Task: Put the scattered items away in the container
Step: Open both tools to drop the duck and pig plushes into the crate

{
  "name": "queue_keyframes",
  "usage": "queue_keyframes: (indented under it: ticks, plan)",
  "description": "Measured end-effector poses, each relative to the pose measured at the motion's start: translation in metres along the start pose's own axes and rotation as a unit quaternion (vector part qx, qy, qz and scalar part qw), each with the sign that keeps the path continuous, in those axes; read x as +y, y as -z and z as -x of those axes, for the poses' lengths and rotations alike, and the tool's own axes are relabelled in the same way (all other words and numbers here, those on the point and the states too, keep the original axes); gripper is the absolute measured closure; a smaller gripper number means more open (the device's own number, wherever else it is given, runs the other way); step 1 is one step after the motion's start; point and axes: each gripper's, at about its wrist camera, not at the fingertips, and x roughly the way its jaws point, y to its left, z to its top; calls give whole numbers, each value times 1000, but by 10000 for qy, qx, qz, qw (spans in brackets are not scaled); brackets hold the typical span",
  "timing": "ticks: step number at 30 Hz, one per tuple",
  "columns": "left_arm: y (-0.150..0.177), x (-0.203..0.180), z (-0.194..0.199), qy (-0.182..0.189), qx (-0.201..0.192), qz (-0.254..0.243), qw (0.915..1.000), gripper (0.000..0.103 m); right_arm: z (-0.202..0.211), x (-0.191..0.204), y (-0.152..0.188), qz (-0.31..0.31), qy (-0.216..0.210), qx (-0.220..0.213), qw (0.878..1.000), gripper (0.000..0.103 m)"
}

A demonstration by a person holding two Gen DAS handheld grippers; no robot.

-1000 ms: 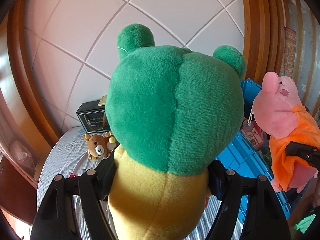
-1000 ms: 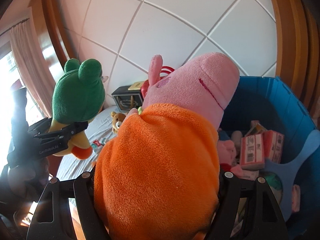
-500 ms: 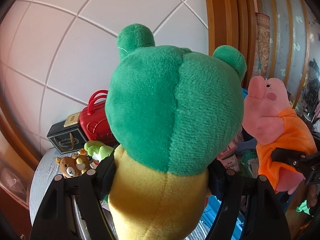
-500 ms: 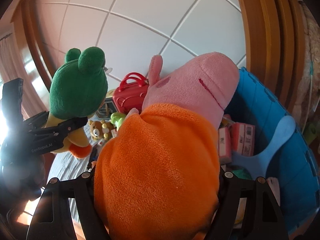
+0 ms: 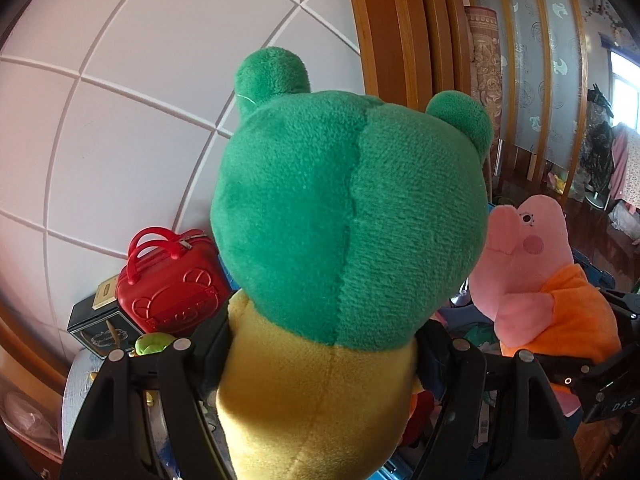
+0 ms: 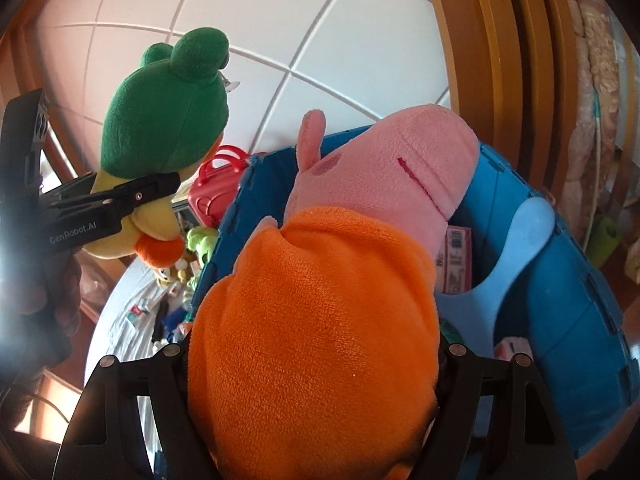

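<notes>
My left gripper (image 5: 320, 360) is shut on a green-headed, yellow-bodied frog plush (image 5: 348, 220), held up in the air; it also shows in the right wrist view (image 6: 164, 112). My right gripper (image 6: 316, 356) is shut on a pink pig plush in an orange dress (image 6: 320, 320), held over the blue container (image 6: 568, 300). The pig also shows at the right of the left wrist view (image 5: 536, 272). The container holds pink boxes (image 6: 456, 260) and other items.
A red toy suitcase (image 5: 168, 284), a dark box (image 5: 96, 328) and a small green plush (image 5: 152, 342) stand by the white panelled wall. Small items (image 6: 168, 312) lie scattered on the round cloth-covered table (image 6: 120, 320). A wooden frame (image 5: 400, 40) rises to the right.
Both grippers have swung right with their plush toys. The pig now sits over the blue container; the suitcase has come into the left view.
</notes>
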Motion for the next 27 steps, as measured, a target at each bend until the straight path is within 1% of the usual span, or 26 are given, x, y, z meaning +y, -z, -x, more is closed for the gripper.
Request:
queue_keyframes:
  ticks: [7, 11, 12, 13, 14, 16, 17, 20, 27]
  plan:
    - [-20, -15, -22, 173, 26, -82, 9998, 28, -2, -16, -2, -144, 78, 78, 9998, 25]
    - [-27, -12, -30, 226, 57, 13, 9997, 26, -7, -20, -5, -145, 72, 105, 9998, 25]
    - [-30, -11, -32, 251, 65, 50, 9997, 26, -10, -20, -4, -148, 65, 108, 9998, 23]
    - [-32, -9, -34, 282, 65, 94, 9995, 22, -11, -18, -5, -157, 55, 102, 9998, 22]
    - [-33, -7, -35, 341, 65, 146, 9993, 16, -10, -13, -5, -159, 32, 94, 9998, 17]
    - [-37, -4, -38, 465, 81, 211, 9987, 6, -14, -12, -7, -101, 67, 93, 9999, 8]
    - [-38, -3, -39, 497, 61, 211, 9985, 6, -15, -12, -8, -58, 126, 75, 9999, 0]
    - [-39, 0, -39, 446, -13, 217, 9988, 5, -15, -11, -12, 12, 123, 19, 9999, 0]
    - [-29, 17, -44, 361, 87, 379, 9986, 5, -18, -8, -15, 66, -2, 47, 10000, 0]
